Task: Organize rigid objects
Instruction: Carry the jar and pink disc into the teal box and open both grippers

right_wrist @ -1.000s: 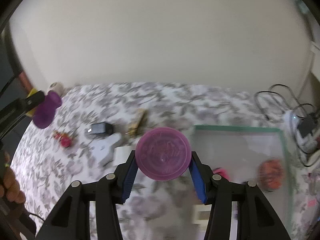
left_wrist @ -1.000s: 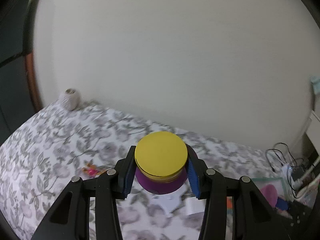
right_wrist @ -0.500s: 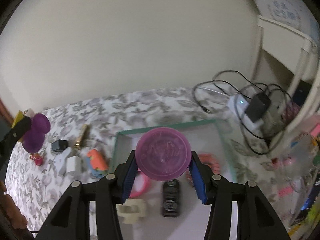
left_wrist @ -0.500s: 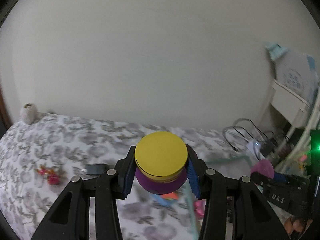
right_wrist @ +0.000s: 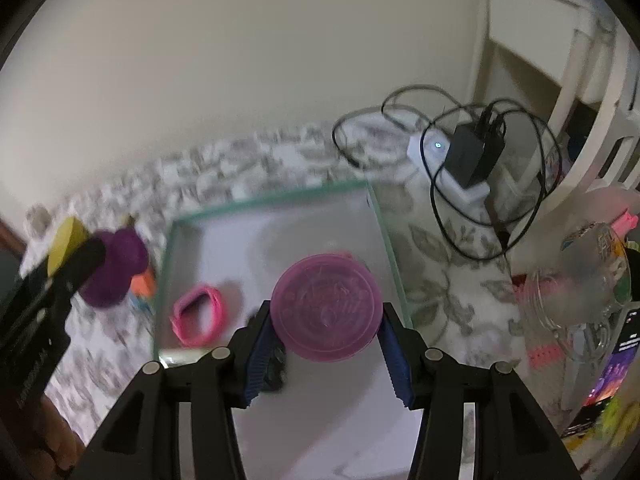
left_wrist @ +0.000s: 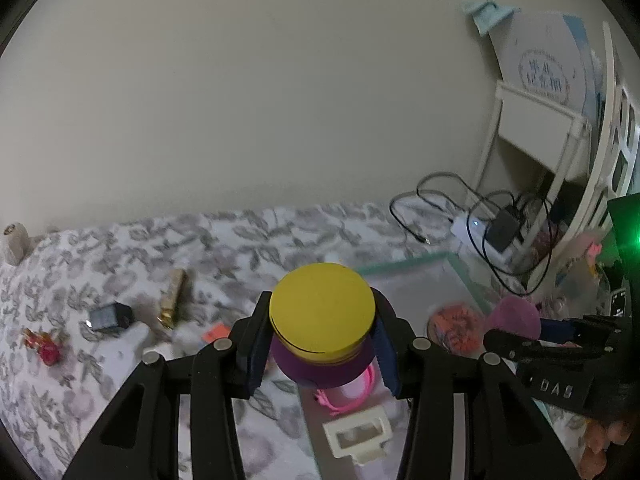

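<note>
1. Your left hand-held gripper is clamped on the yellow-lidded purple tub, lower centre, short of the tray.
2. Your right hand-held gripper is clamped on the pink tub, held over the tray for a likely drop.
3. Only the left view shows the loose items on the bed, at left.

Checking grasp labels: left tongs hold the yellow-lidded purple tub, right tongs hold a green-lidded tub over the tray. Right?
Not quite. The right tongs hold a pink-lidded tub, not a green one; the right wrist view shows it over the green-rimmed tray. The left tongs do hold the yellow-lidded purple tub.
</note>
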`<state>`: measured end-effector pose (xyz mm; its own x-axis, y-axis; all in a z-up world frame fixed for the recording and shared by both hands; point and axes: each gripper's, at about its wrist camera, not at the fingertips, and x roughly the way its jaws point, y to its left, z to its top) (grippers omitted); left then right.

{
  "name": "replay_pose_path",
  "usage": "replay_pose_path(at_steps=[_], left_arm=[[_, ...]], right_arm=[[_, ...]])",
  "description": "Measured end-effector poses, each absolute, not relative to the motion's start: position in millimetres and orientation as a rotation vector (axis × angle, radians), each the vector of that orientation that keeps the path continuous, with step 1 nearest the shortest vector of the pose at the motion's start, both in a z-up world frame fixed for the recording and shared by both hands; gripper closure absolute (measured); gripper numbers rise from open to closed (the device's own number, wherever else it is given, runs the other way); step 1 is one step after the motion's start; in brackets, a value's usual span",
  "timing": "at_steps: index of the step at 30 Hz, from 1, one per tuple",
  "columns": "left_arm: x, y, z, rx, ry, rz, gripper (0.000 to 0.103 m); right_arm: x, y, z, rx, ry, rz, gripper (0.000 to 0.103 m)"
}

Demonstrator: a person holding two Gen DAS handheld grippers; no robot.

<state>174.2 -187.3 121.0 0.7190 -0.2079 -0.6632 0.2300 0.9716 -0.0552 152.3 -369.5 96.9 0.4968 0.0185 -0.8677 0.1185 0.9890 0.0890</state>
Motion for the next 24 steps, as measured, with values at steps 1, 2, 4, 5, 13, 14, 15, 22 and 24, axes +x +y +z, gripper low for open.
replay_pose_path(at_steps=[1, 2, 4, 5, 13, 14, 15, 22, 24], left_arm=[[175, -190, 117, 0.034, 0.741, -0.248, 0.055], [175, -192, 114, 0.036, 0.748, -0.25, 0.055], [176, -196, 106, 0.039, 0.769, -0.249, 0.055], [178, -198, 100, 0.036, 0.789, -0.251, 0.055], [185, -196, 74, -0.004, 0.876, -0.245, 0.055], [186, -196, 71, -0.005, 0.883, -0.244, 0.055], [185, -196, 71, -0.002, 0.875, -0.241, 0.055], [186, -197, 69, 0.004, 0.858, -0.244, 0.055], [187, -198, 69, 0.007, 0.856, -0.244, 0.055]], right_arm=[[152, -370, 93, 0.139, 1.066, -0.055, 0.05], [151, -373, 87, 0.142, 1.088, -0.046, 0.05], [151, -377, 77, 0.151, 1.12, -0.04, 0.05], [150, -380, 72, 0.15, 1.139, -0.044, 0.05], [150, -389, 46, 0.147, 1.217, -0.067, 0.05], [150, -388, 44, 0.136, 1.222, -0.072, 0.05], [151, -389, 42, 0.133, 1.225, -0.078, 0.05], [157, -389, 37, 0.148, 1.21, -0.092, 0.05], [161, -387, 35, 0.144, 1.2, -0.101, 0.05]])
